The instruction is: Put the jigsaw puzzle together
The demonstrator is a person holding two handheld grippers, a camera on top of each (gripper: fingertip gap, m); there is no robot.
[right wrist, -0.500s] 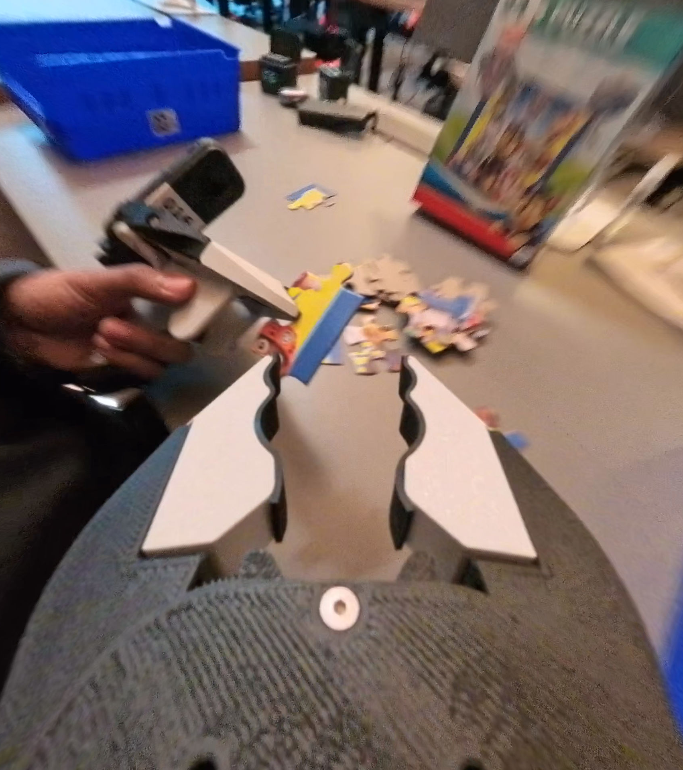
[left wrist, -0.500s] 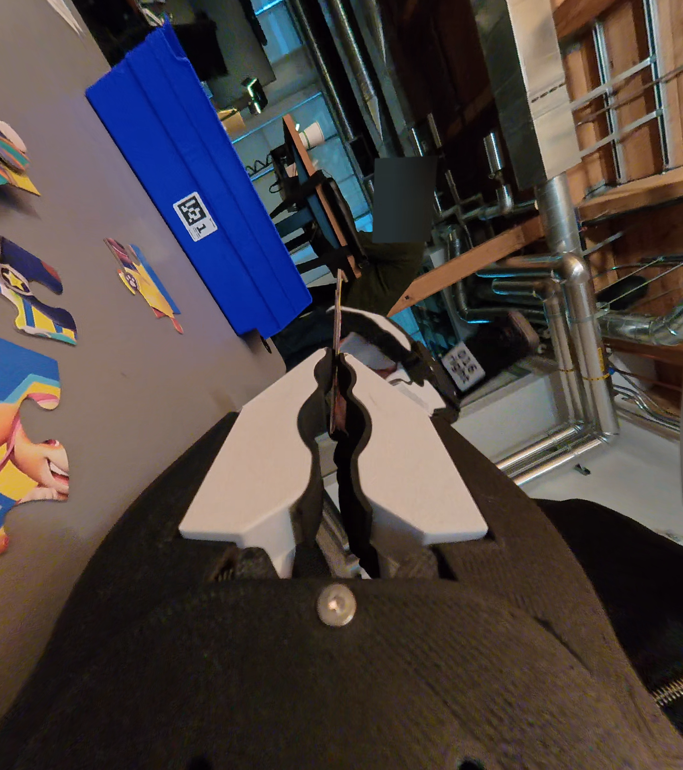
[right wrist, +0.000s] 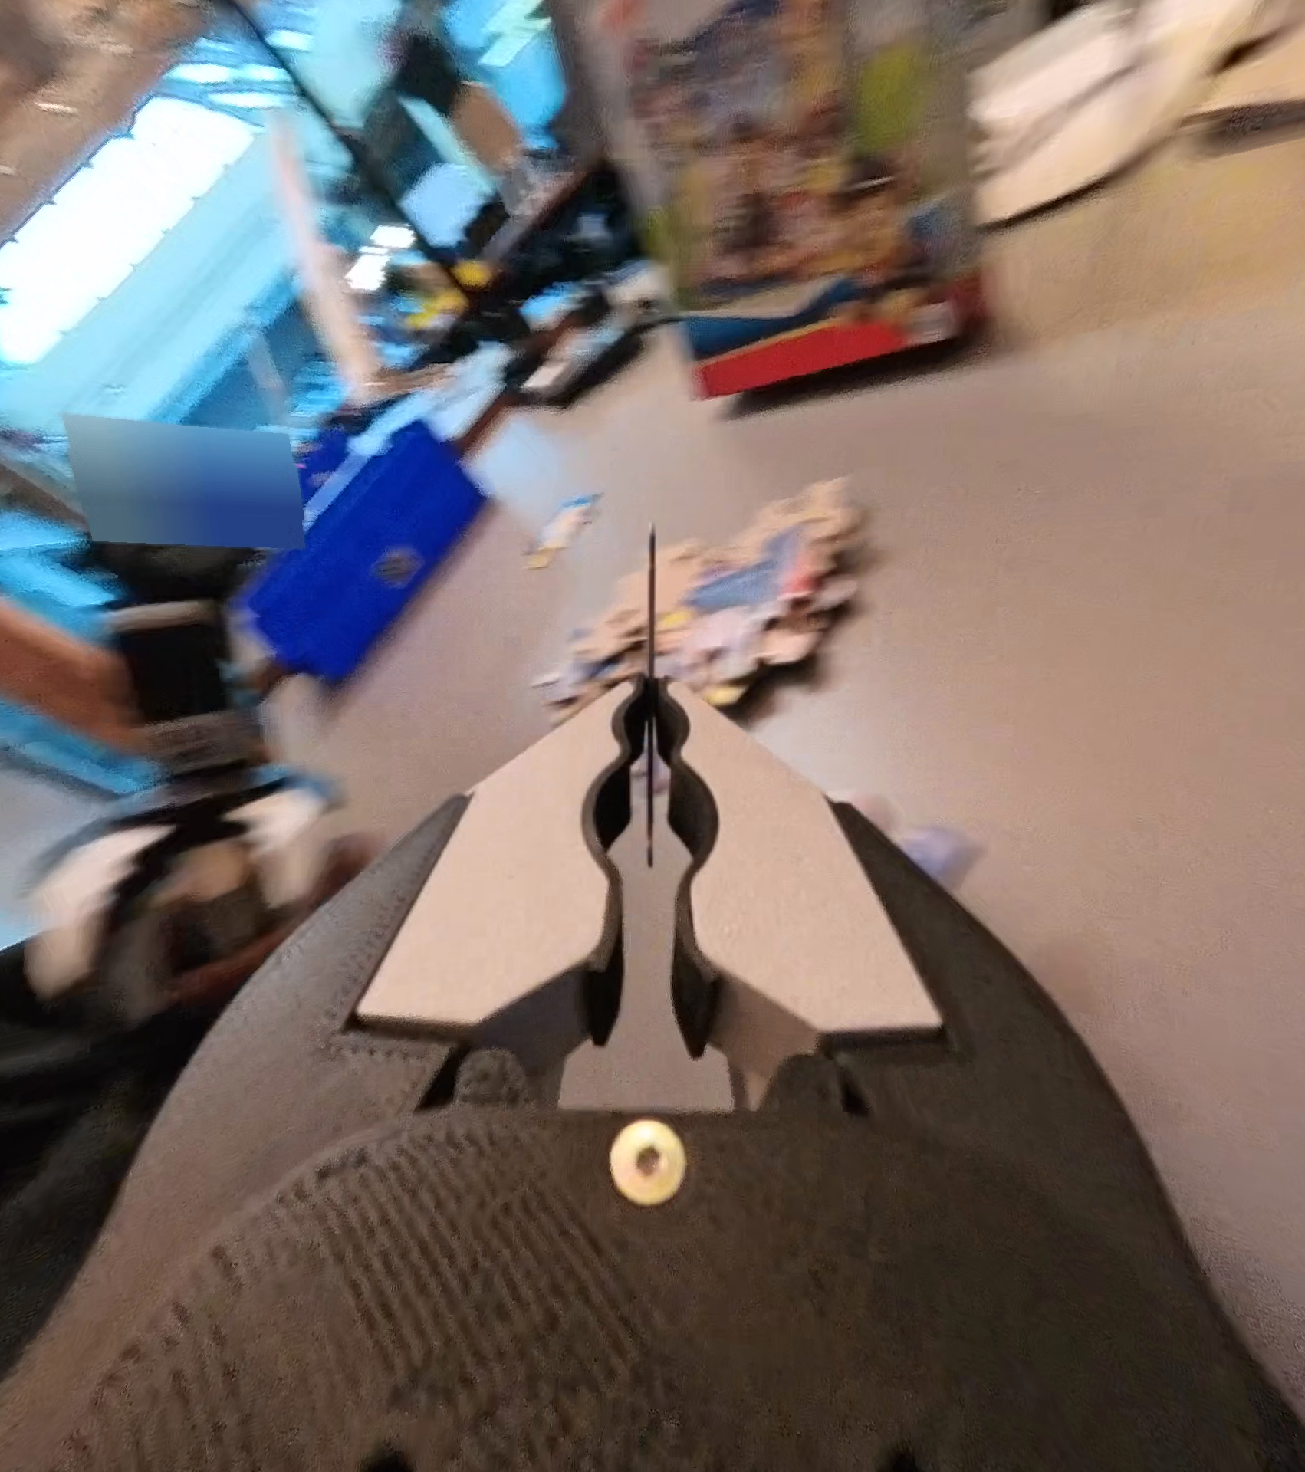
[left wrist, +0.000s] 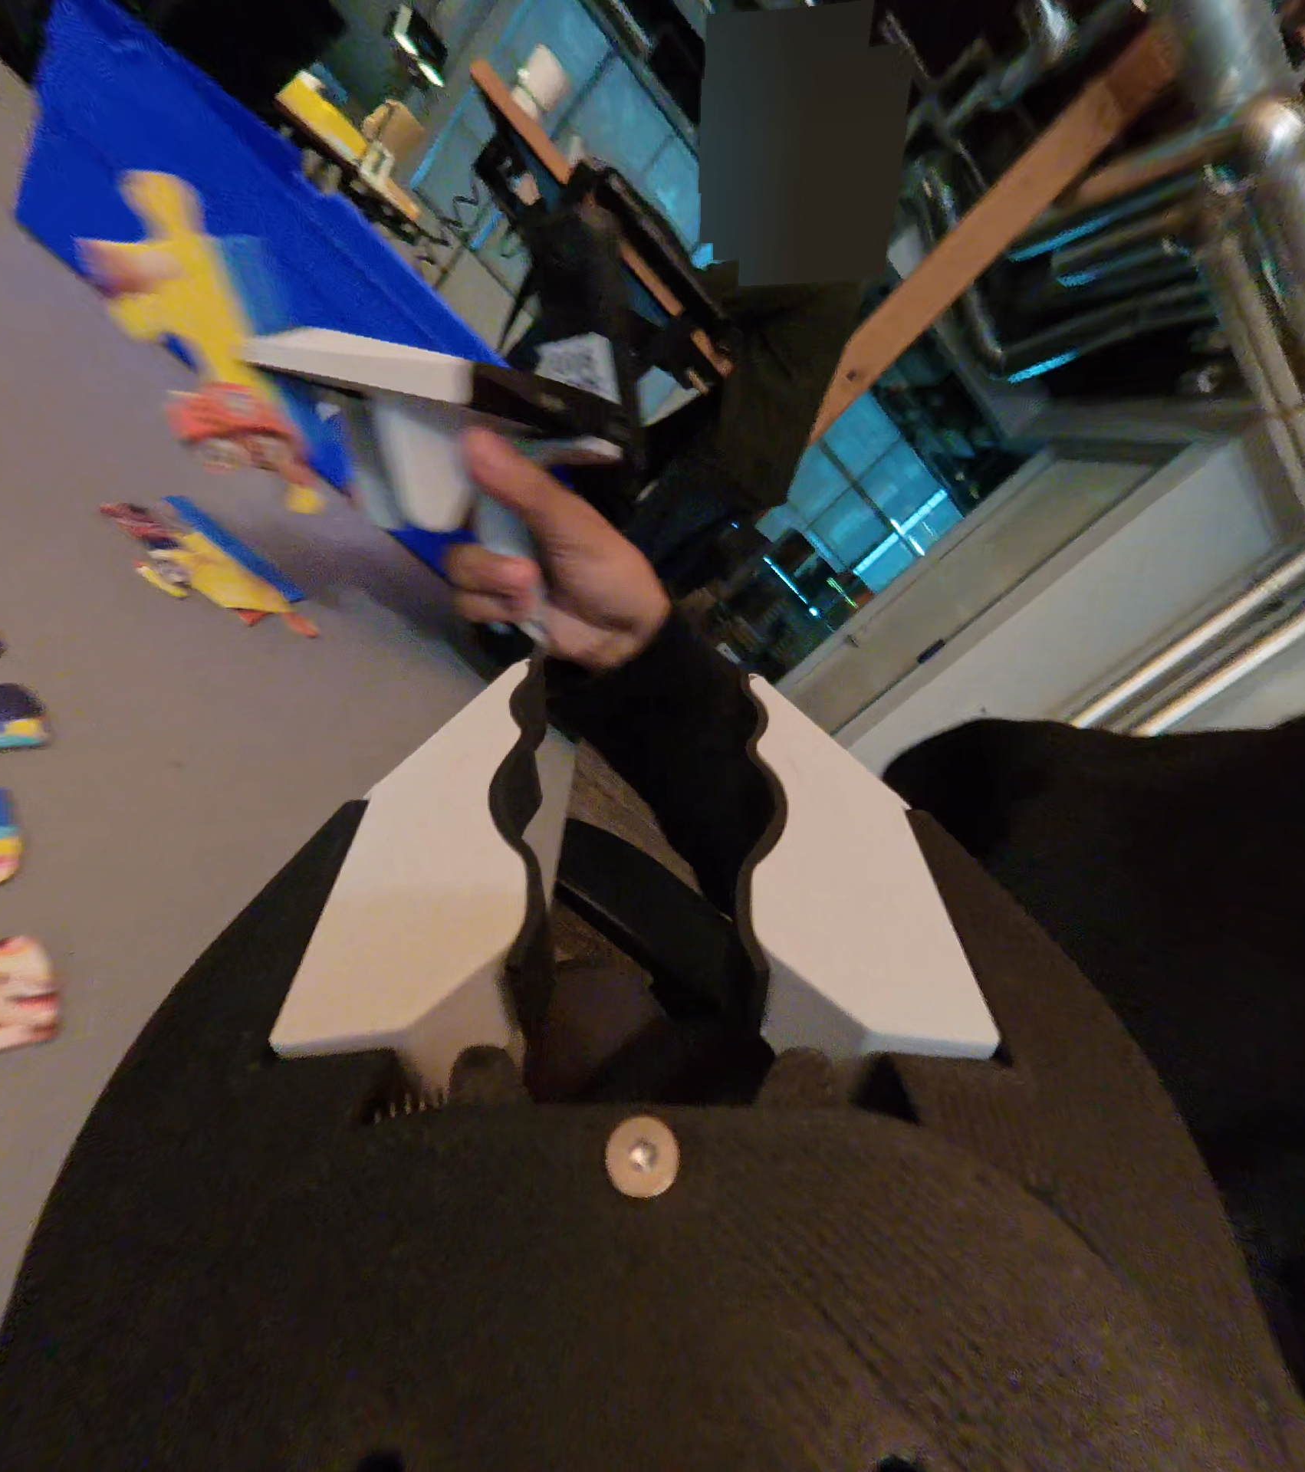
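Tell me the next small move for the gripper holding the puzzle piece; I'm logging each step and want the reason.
Probably lower the right gripper toward bare grey table. It is shut on a thin puzzle piece held edge-on, in the air above the loose pile of pieces. The left gripper is open and empty, so the right one alone carries it.

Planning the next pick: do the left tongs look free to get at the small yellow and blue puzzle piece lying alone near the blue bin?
Probably yes. The left tongs stand open and hold nothing, and bare grey table lies between them and that piece. The hand with the right tongs hovers close beside.
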